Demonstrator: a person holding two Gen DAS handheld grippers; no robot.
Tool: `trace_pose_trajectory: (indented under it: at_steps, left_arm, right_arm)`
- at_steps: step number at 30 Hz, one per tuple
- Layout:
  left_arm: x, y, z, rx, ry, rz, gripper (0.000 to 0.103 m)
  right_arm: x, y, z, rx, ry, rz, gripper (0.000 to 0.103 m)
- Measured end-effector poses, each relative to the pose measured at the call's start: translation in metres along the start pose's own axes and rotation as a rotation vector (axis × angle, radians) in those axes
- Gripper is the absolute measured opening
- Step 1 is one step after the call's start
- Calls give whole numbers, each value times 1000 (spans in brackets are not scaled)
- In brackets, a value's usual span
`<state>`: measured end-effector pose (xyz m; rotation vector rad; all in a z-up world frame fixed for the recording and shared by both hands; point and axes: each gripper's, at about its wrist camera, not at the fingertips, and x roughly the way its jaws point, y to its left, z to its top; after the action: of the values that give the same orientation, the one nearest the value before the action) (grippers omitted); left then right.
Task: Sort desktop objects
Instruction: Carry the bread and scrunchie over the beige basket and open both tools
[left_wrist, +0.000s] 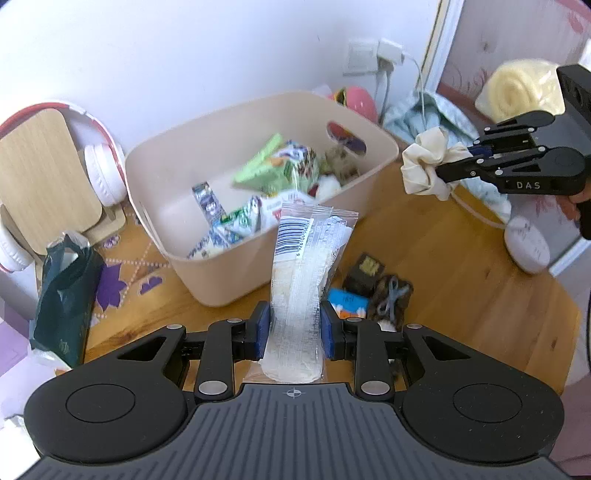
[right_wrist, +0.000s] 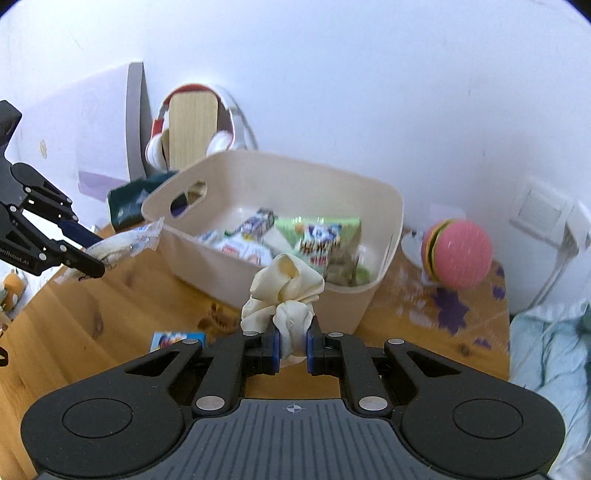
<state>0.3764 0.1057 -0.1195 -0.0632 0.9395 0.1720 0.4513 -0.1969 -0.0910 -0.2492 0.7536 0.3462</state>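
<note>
- Two grippers are in view, each clamped on something above a wooden table (left_wrist: 461, 266).
- The left gripper (left_wrist: 295, 328) pinches a clear plastic packet (left_wrist: 303, 280) between its blue pads; the packet stands up from the jaws, its barcode end leaning over the near rim of the beige bin (left_wrist: 221, 273).
- The right gripper (right_wrist: 293, 347) squeezes a cream scrunchie (right_wrist: 284, 295) between its pads, held just in front of the bin's near wall.
- Snack packets (left_wrist: 273, 166) lie piled inside the bin.
- On the table beside the bin lie a small blue card (left_wrist: 347, 301), a dark little box (left_wrist: 364, 273) and a grey hair tie (left_wrist: 393, 295).
- White headphones (left_wrist: 103, 170) hang on a wooden stand (left_wrist: 44, 173) behind the bin; a pink ball (right_wrist: 458, 254) sits to its right.
</note>
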Motion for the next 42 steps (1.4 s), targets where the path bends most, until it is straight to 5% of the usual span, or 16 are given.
trace_pose_trajectory:
  at_steps: [12,22,42]
  left_arm:
    - [-13,22,37,-63,-119,21,29]
    - [14,45,72,-189,-180,65,29]
    - [103,46,71,-192,38,199,29]
  right_arm:
    - [-2,-14,43,-27,-97,-36,12]
    - [33,-23,69,12,-121,-57,12]
    - [114,-26,56,16,63,-98,13]
